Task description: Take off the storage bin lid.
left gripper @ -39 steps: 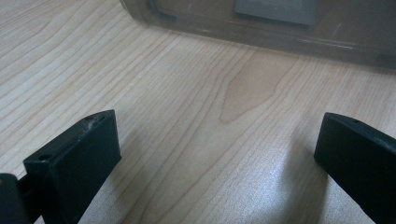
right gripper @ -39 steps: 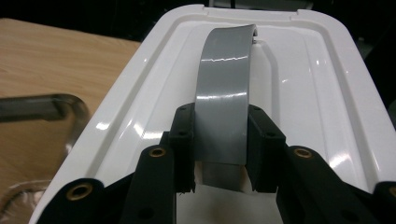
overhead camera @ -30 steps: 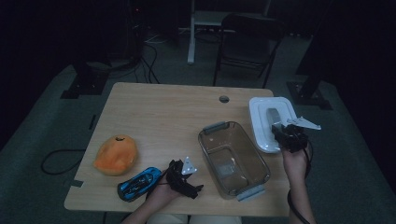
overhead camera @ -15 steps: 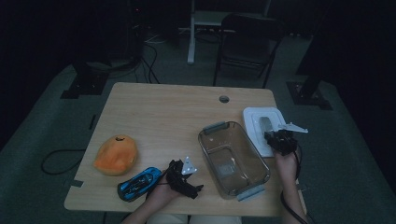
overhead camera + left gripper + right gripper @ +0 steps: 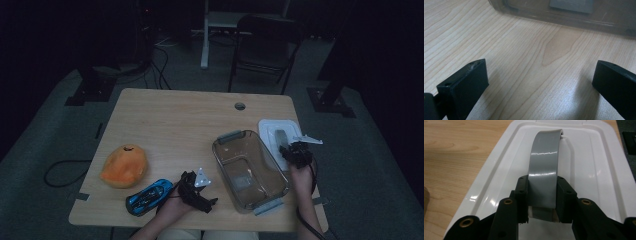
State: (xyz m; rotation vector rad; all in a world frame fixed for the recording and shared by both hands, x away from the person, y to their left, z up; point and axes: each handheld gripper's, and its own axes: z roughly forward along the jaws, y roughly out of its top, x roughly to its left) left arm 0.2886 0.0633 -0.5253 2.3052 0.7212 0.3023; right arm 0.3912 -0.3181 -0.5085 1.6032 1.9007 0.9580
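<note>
Right gripper [image 5: 541, 195] clamping grey arched handle [image 5: 544, 170] of white rectangular plastic lid [image 5: 596, 170], lid lying on wooden table [image 5: 175, 125] at right edge, just right of clear plastic container [image 5: 248, 170]. Left gripper [image 5: 540, 82] resting near front edge (jaws gaping wide, gripping nothing).

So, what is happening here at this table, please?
A person works at a wooden table with a hand-held gripper in each hand. The right hand-held gripper is shut on the grey handle of a white lid, which lies beside the clear container. The container holds nothing and is not yet covered. The left hand-held gripper rests open on the table near the container, holding nothing. An orange fruit and a blue toy car lie untouched at the left.
</note>
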